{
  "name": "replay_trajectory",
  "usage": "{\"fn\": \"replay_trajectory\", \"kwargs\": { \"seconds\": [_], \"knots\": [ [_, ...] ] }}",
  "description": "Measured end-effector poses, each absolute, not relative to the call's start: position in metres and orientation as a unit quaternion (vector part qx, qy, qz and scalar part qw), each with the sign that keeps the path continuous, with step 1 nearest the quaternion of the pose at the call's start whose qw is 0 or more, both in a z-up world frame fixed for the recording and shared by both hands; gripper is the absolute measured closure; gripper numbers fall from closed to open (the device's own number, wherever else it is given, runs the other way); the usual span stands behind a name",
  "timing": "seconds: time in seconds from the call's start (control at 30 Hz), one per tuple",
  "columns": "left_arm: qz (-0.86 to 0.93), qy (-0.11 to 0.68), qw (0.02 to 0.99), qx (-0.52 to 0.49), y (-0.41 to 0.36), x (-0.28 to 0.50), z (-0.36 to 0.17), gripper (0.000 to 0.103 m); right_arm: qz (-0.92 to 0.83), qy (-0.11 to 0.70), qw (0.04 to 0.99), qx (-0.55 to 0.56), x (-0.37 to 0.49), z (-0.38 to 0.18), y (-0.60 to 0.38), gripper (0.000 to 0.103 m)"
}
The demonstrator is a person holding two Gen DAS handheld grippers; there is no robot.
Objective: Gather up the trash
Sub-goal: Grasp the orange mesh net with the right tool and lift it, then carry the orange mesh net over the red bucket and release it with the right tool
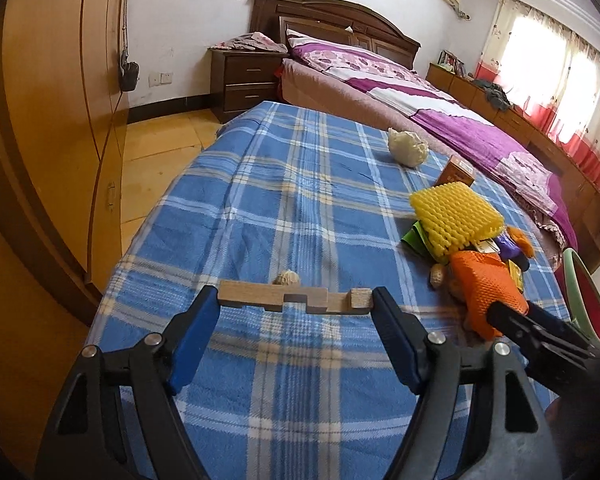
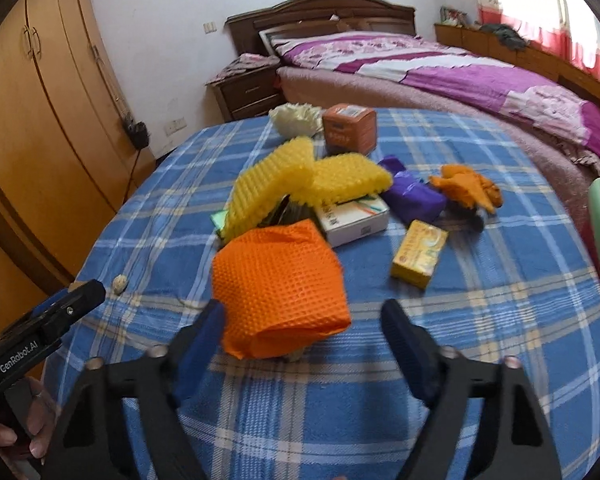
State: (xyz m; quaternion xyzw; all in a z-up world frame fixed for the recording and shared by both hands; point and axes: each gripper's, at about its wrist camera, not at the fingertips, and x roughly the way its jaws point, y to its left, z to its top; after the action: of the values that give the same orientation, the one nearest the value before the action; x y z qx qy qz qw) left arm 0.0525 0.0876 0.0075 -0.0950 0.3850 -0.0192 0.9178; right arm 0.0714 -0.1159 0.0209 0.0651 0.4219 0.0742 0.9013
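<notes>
Left jaws pinch a wood block (image 1: 296,300); right jaws spread.
Orange foam (image 2: 278,284) sits between the right gripper's (image 2: 302,320) fingers, on plaid cloth (image 2: 500,320).

Trash pile on blue plaid cloth: orange foam net (image 2: 280,284) nearest, curled; yellow foam net (image 2: 300,184) draped behind it over white box (image 2: 354,220); yellow carton (image 2: 419,253), purple wrapper (image 2: 412,194), orange peel-like scrap (image 2: 466,188), orange box (image 2: 350,126), crumpled cream paper (image 2: 294,120) at far edge.
</notes>
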Motion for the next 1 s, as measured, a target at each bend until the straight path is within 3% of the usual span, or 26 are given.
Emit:
{"fn": "replay_trajectory", "kwargs": {
  "seconds": [0.3, 0.43, 1.0],
  "knots": [
    [-0.033, 0.389, 0.915, -0.099, 0.079, 0.049, 0.005, 0.026, 0.095, 0.415, 0.901, 0.079, 0.063, 0.026, -0.118, 0.074],
    [-0.038, 0.388, 0.915, -0.100, 0.075, 0.046, 0.007, 0.026, 0.092, 0.398, 0.908, 0.088, 0.056, 0.034, -0.125, 0.087],
    [-0.086, 0.353, 0.928, -0.088, 0.044, 0.025, 0.045, 0.026, 0.066, 0.322, 0.937, 0.118, 0.007, 0.084, -0.174, 0.090]
  ]
}}
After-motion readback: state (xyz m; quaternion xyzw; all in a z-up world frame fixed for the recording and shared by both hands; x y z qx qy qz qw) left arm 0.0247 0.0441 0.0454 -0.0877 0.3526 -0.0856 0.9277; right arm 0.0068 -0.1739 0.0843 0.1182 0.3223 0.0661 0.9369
